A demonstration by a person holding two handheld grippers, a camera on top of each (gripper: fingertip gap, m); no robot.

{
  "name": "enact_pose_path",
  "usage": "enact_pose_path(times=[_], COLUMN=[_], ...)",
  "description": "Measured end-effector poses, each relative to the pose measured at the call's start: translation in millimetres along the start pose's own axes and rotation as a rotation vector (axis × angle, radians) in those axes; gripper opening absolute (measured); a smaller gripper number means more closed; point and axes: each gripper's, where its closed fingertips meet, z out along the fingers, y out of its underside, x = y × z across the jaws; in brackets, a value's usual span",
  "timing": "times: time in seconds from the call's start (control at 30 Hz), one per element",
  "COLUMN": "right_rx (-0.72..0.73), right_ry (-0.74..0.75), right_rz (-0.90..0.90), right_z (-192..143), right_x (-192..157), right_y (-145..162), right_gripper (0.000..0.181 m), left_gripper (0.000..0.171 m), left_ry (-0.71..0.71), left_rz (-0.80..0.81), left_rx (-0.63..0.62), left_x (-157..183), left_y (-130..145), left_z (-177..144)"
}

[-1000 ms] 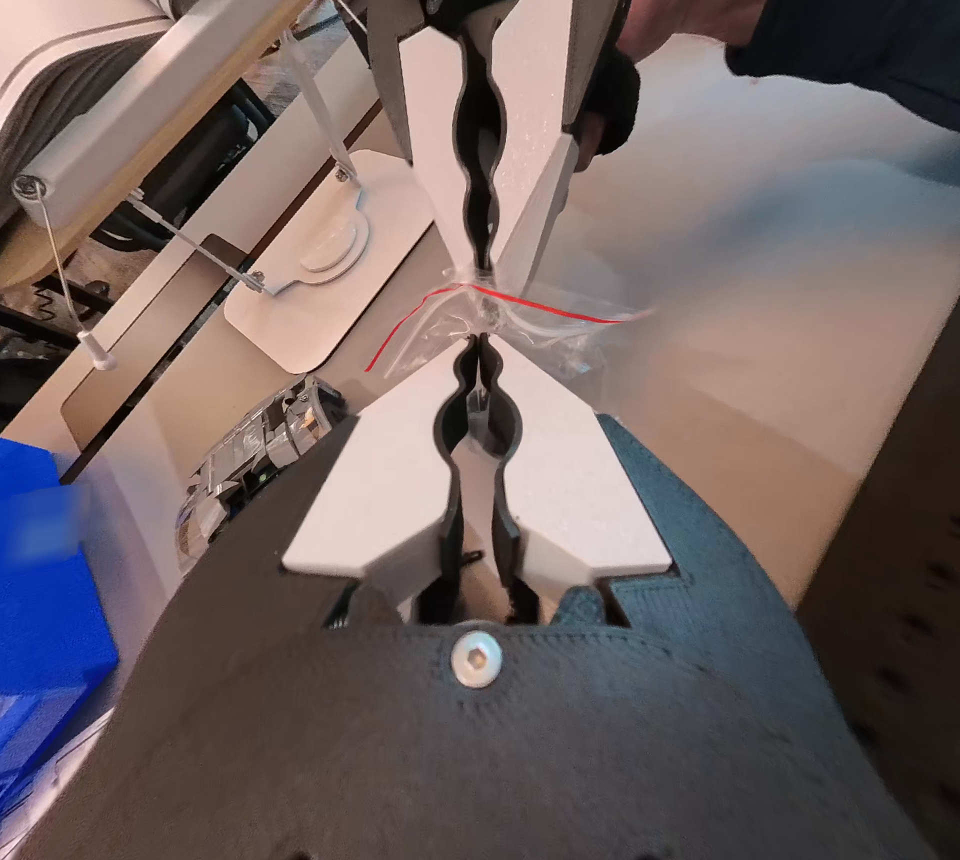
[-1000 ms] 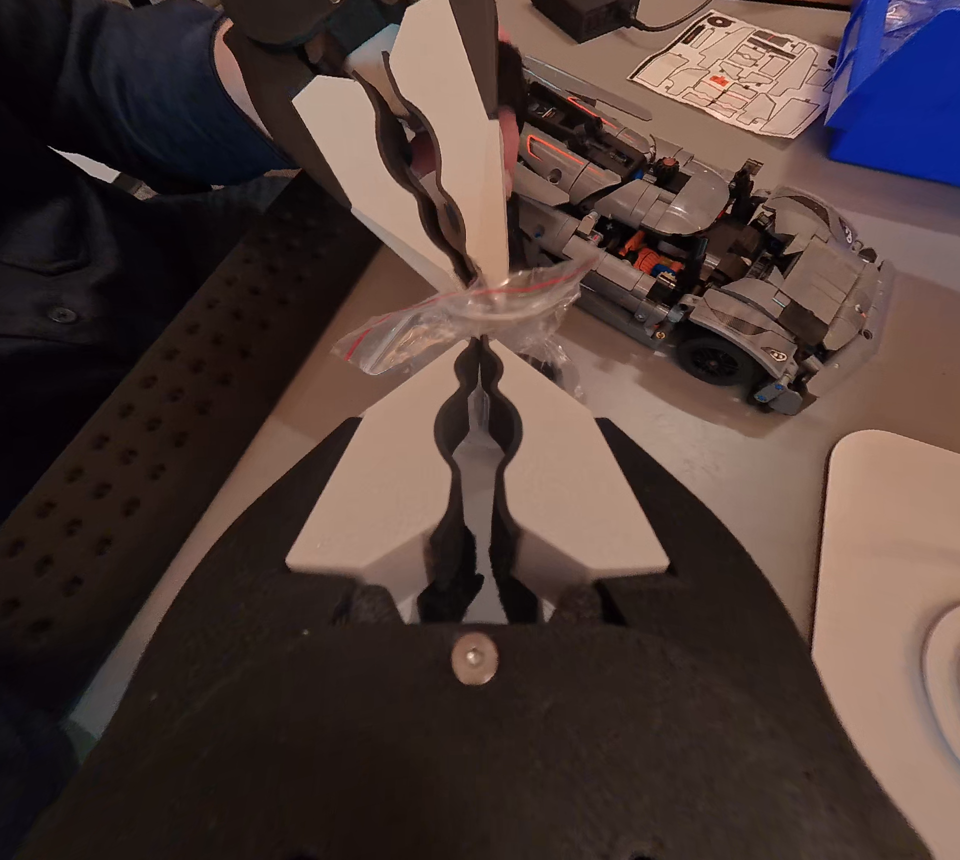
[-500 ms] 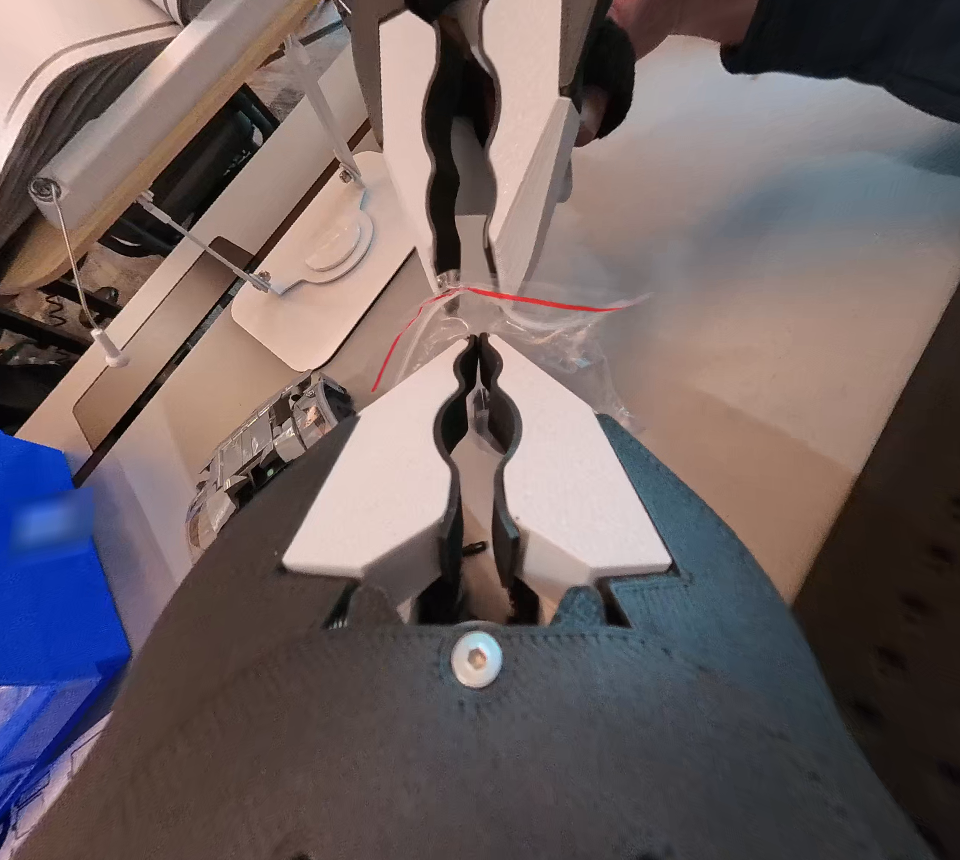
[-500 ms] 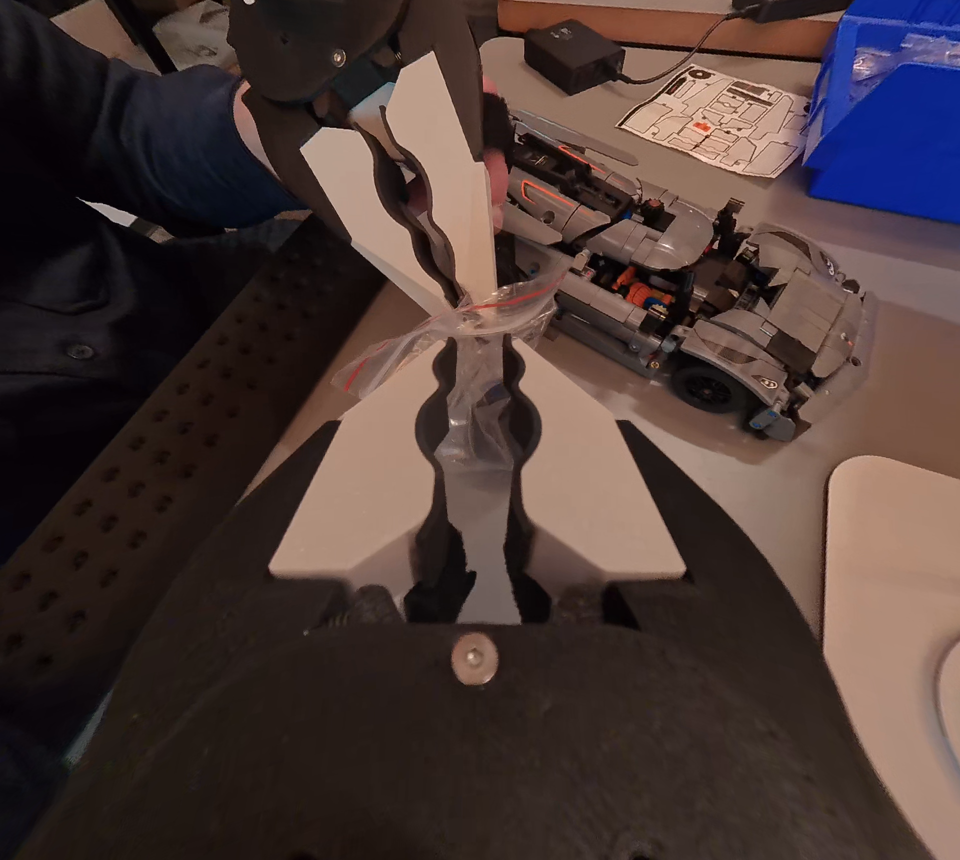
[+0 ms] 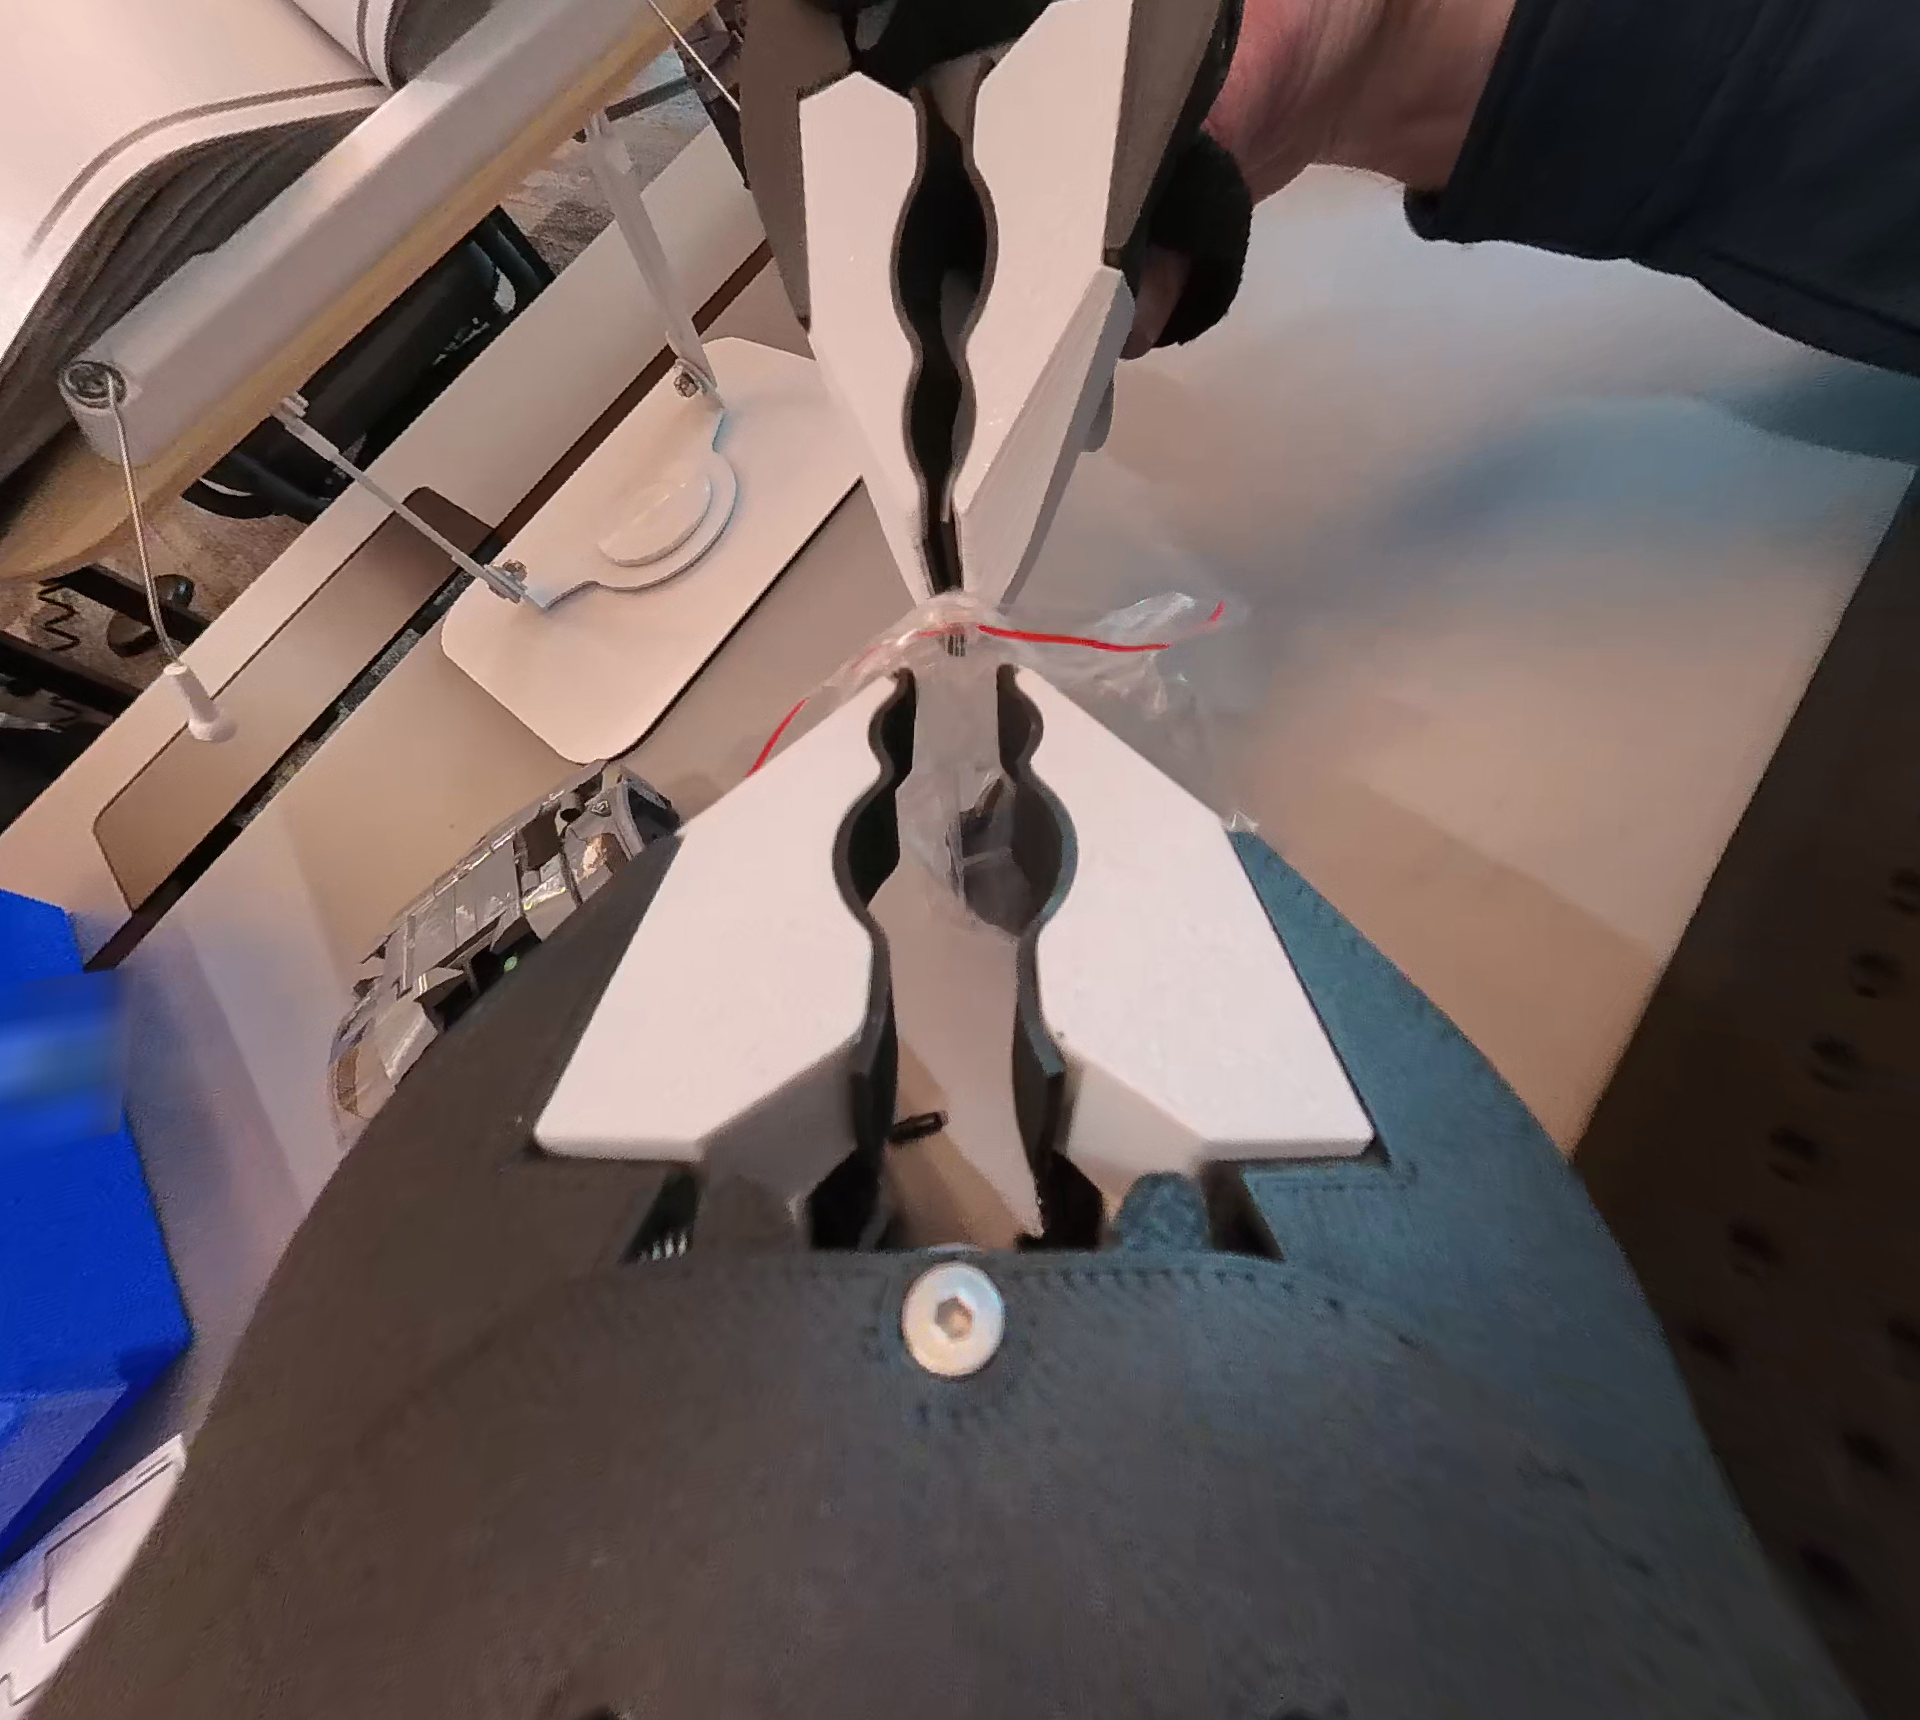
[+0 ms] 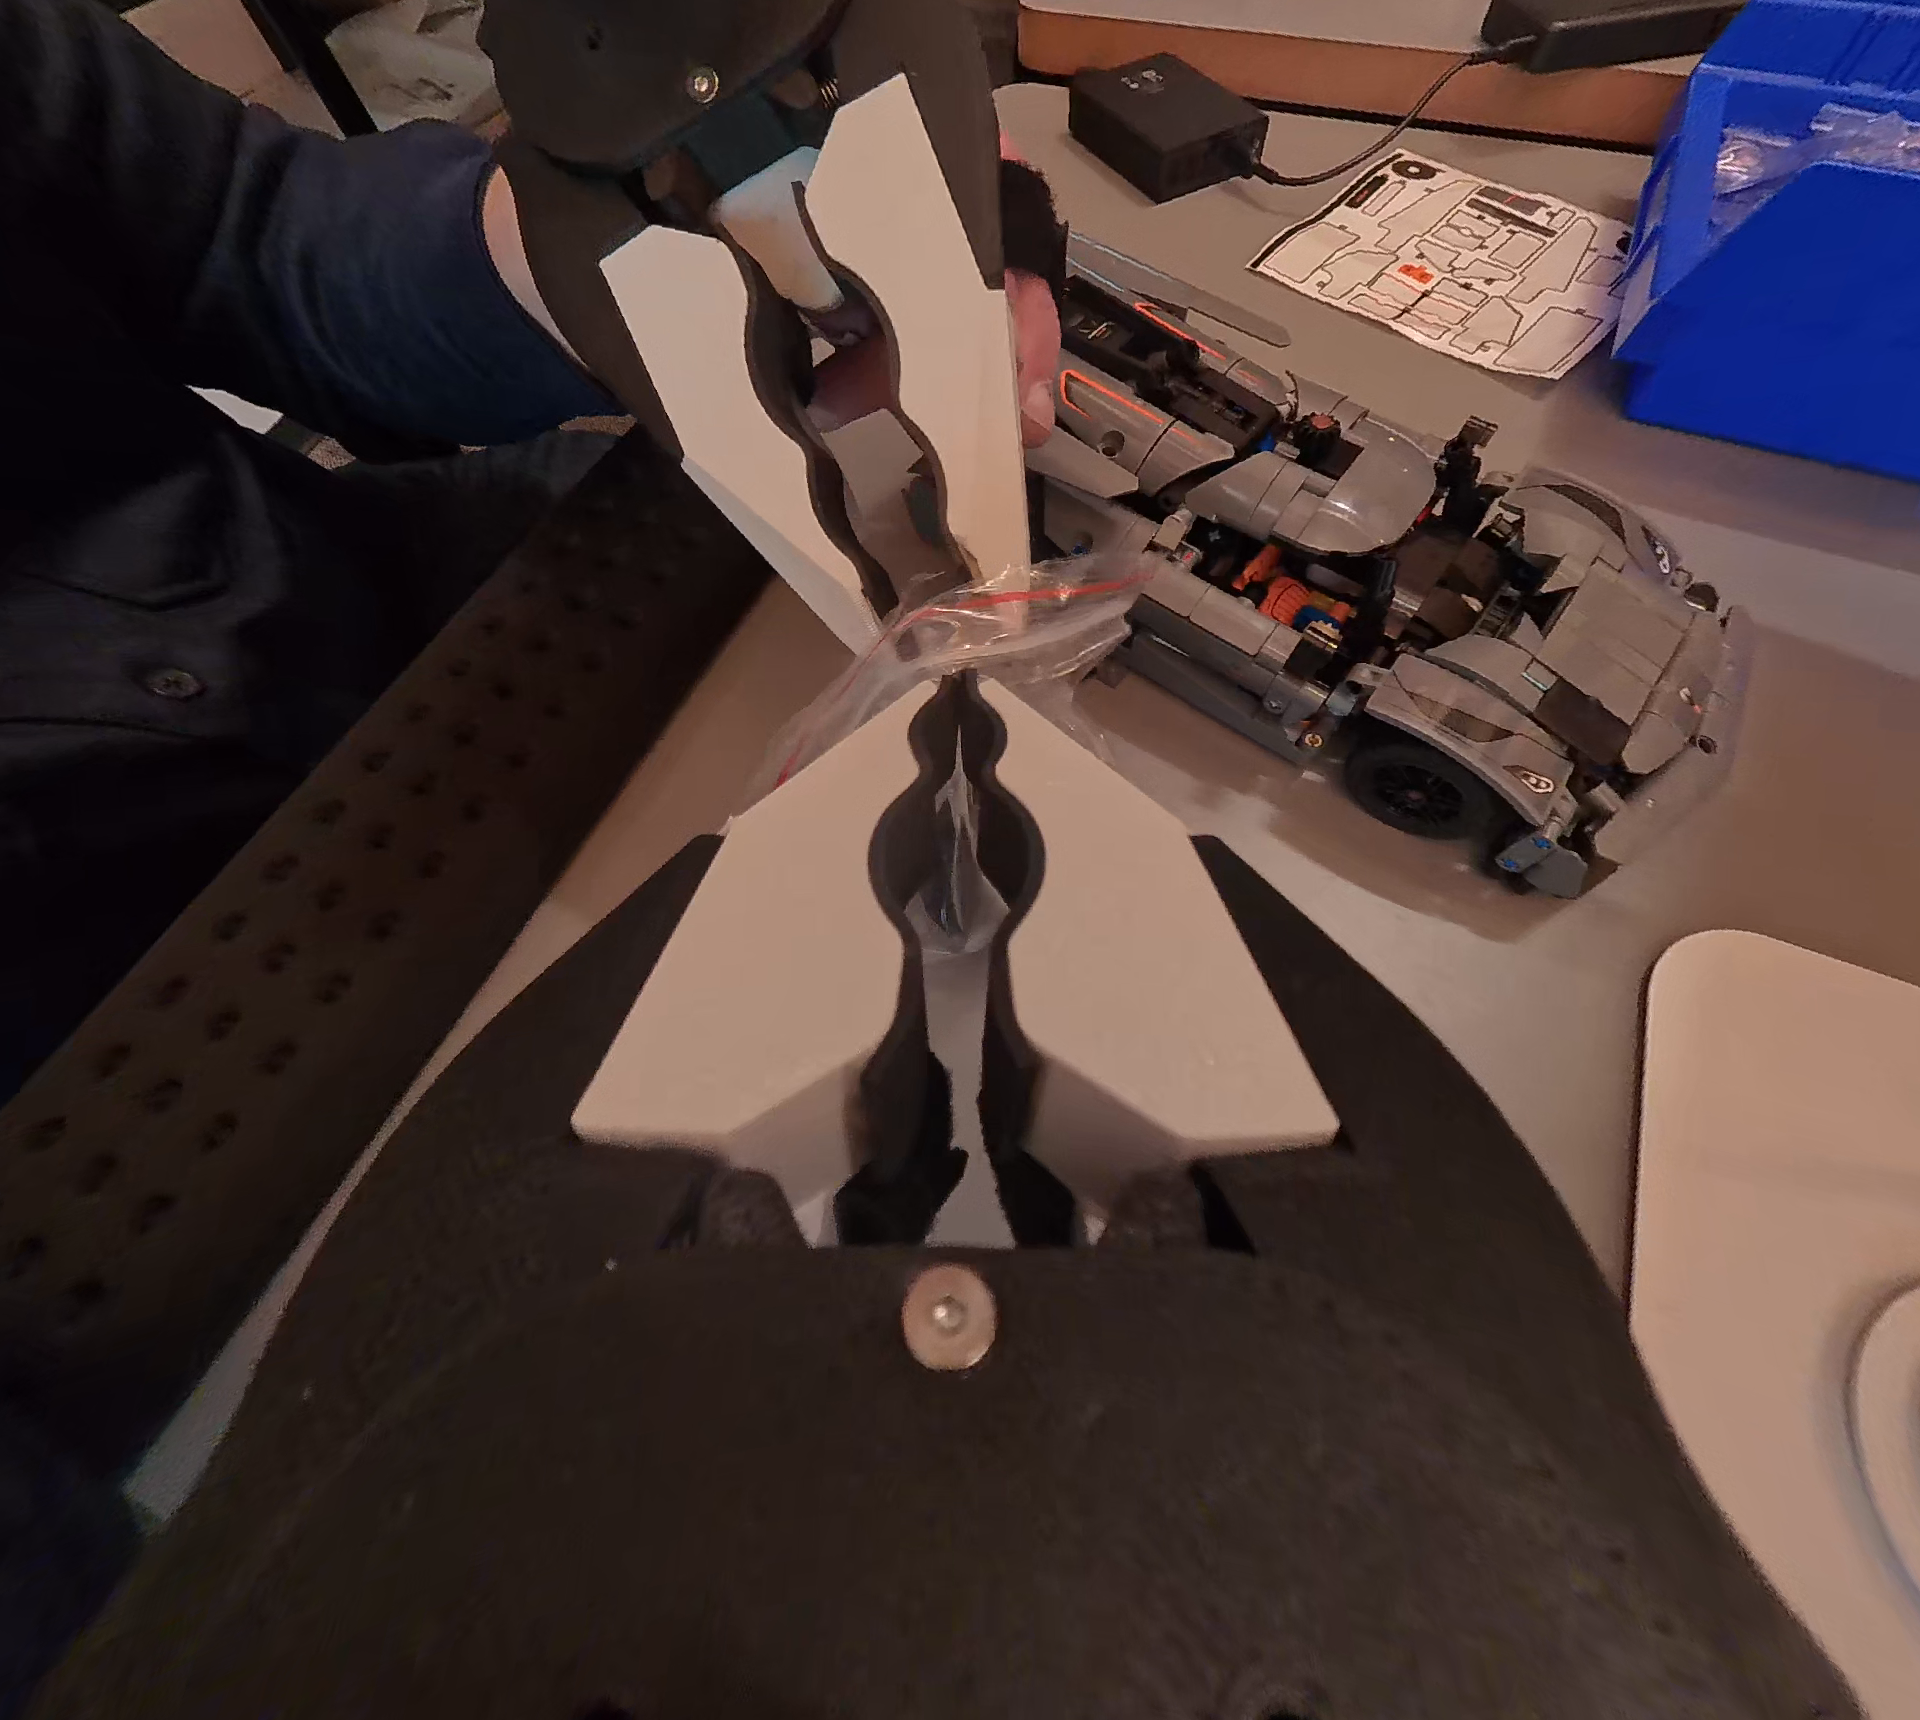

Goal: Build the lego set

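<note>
A clear plastic bag [image 5: 1101,642] with a red seal line hangs in the air between the two grippers; small dark pieces [image 5: 982,849] lie inside it. My left gripper [image 5: 954,683] is open, and the bag hangs loose between its pads with a gap on each side. My right gripper [image 6: 958,696] is shut on the bag [image 6: 1018,621] near its top. The right gripper [image 5: 940,574] also shows from above in the left wrist view, pinching the bag. The left gripper [image 6: 945,590] shows in the right wrist view with its tips apart. A grey lego car [image 6: 1455,610] stands on the table behind.
A blue bin [image 6: 1766,216], a printed sheet [image 6: 1444,257] and a black power adapter [image 6: 1164,122] lie beyond the car. A white pad [image 6: 1766,1151] is at the right. A black perforated board [image 6: 312,735] runs along the left table edge. A person's sleeves hold both grippers. Left and right tips are no more than a few centimetres apart. Left tips and right tips are each some 15 cm from the grey lego car [image 6: 1455,610].
A second ago both grippers pinched the bag. The right gripper opened, then shut on the bag again. The left gripper has now opened and let go of the bag.
</note>
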Motion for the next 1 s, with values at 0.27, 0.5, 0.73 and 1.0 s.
enact_pose_path(times=[0.27,0.5,0.73,1.0], right_rx=[-0.016,-0.010,-0.017,-0.002], right_ry=[-0.003,-0.001,0.006,0.008], right_rz=[-0.014,-0.013,-0.030,-0.024], right_z=[1,-1,-2,-5], right_x=[-2,-1,-2,-1], right_y=[1,2,4,6], right_gripper=[0.000,0.000,0.000,0.000], left_gripper=[0.000,0.000,0.000,0.000], left_ry=[0.013,-0.022,-0.039,-0.043], left_rz=[0.009,0.033,0.024,-0.003], left_rx=[0.006,-0.016,-0.030,-0.044], left_x=[3,-2,-4,-4], left_y=[1,3,7,11], left_z=[3,-1,-6,-8])
